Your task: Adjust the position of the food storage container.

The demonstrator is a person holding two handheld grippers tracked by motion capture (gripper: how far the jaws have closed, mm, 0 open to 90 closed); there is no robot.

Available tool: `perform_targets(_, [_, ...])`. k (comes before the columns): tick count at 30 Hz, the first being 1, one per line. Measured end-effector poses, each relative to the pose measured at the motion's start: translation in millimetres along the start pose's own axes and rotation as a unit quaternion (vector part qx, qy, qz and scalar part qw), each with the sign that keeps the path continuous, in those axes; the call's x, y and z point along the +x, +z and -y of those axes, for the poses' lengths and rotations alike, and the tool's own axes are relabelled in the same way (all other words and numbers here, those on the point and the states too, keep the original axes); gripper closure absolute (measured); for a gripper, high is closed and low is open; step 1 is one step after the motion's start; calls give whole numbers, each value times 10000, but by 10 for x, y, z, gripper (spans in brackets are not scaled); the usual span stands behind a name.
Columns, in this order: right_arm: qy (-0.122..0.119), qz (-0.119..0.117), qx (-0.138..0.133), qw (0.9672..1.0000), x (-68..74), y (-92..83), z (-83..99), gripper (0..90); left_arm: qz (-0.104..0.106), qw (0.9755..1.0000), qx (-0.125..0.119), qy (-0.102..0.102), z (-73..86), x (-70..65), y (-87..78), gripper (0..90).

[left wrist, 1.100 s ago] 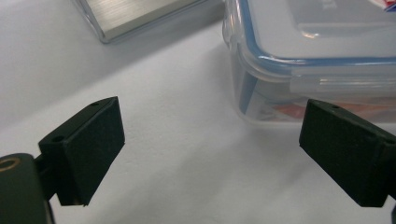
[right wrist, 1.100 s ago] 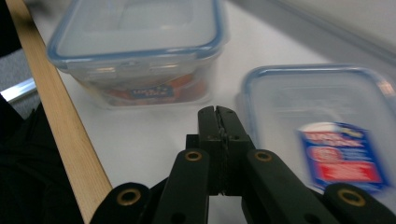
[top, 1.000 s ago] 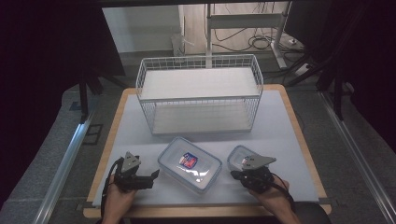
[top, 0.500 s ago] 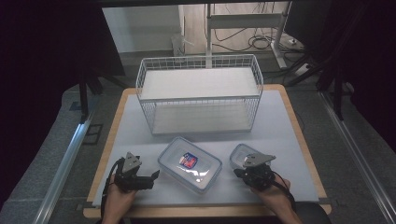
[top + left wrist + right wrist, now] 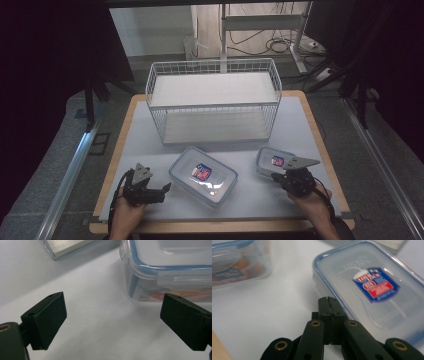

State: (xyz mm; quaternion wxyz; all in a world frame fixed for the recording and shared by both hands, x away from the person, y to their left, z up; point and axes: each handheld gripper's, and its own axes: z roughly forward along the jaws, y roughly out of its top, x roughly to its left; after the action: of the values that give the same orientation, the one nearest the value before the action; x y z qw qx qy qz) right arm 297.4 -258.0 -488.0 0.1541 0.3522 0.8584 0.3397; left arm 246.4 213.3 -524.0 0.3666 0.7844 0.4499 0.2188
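Right gripper (image 5: 329, 300), jaws clenched empty, sits at the near rim of the small lidded container (image 5: 372, 287), long axis running away rightward. Left gripper (image 5: 112, 317), released, flanks the large container (image 5: 203, 175).

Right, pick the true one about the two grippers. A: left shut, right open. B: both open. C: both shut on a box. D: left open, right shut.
D: in the left gripper view the left gripper has its jaws wide apart with bare table between them, beside the big box; in the right gripper view the right gripper has its jaws pressed together on nothing, at the edge of the small box.
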Motion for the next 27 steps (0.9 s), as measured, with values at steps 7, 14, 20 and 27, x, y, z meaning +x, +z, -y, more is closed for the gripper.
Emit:
perform_targets(7, [228,174,-13,9996,-171,-57,48,900,-5,10000,71,25,4,-3,16,69])
perform_targets(14, [373,332,31,9987,-274,-84,83,900,68,9998,104,-184,9,27,25,68])
perform_targets(20, [151,146,-95,9997,-155,-54,43,898,61,9996,126,-254,3,66,-7,34])
perform_targets(27, [46,-103,-215,9997,-46,-42,24,883,210,9988,-5,-435,-39,177,-49,370])
